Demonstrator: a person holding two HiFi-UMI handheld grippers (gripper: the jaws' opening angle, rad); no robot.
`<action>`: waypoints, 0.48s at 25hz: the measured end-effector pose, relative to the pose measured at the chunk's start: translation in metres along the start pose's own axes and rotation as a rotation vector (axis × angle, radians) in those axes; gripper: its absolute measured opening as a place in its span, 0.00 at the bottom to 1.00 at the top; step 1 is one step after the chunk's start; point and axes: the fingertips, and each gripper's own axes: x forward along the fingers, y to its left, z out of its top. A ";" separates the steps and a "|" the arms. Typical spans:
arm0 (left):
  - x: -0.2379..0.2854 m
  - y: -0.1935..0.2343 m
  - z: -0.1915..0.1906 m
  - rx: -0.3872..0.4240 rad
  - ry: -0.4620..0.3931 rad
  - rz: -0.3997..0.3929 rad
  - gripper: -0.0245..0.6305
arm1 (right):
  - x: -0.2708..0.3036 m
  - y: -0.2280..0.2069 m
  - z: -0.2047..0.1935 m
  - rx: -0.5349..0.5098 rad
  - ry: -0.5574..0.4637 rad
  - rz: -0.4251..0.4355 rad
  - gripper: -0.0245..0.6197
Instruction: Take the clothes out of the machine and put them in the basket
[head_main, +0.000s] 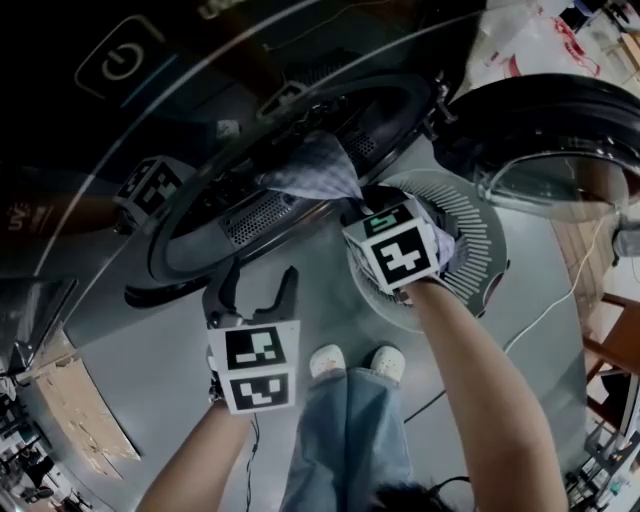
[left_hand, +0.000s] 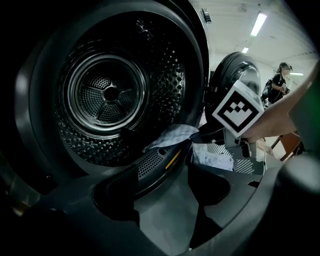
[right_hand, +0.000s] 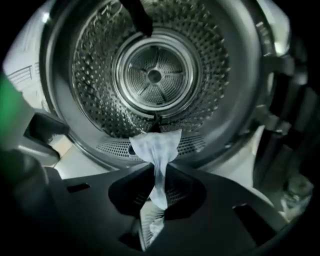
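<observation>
Left claw (head_main: 255, 290) waits spread and empty; right claw (head_main: 350, 205) is pressed together on a pale checked cloth (head_main: 315, 165).

The person stands over the front-loading machine (head_main: 250, 215), whose round door (head_main: 560, 130) is swung wide to the right. The cloth stretches from the lower rim of the machine's mouth to the right claw, its tail hanging down between the tips. A white slotted basket (head_main: 470, 220) sits on the floor (head_main: 150, 360) just beneath that claw, beside the person's shoes (head_main: 355, 362).
</observation>
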 end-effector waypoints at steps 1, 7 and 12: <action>0.001 -0.004 0.000 -0.002 0.001 -0.002 0.51 | -0.011 -0.005 0.002 -0.004 -0.020 -0.004 0.10; -0.011 -0.032 0.004 -0.011 0.009 -0.010 0.51 | -0.084 -0.017 -0.001 0.012 -0.061 0.002 0.10; -0.047 -0.055 0.027 -0.002 -0.019 -0.015 0.51 | -0.152 -0.010 0.000 0.011 -0.059 0.013 0.10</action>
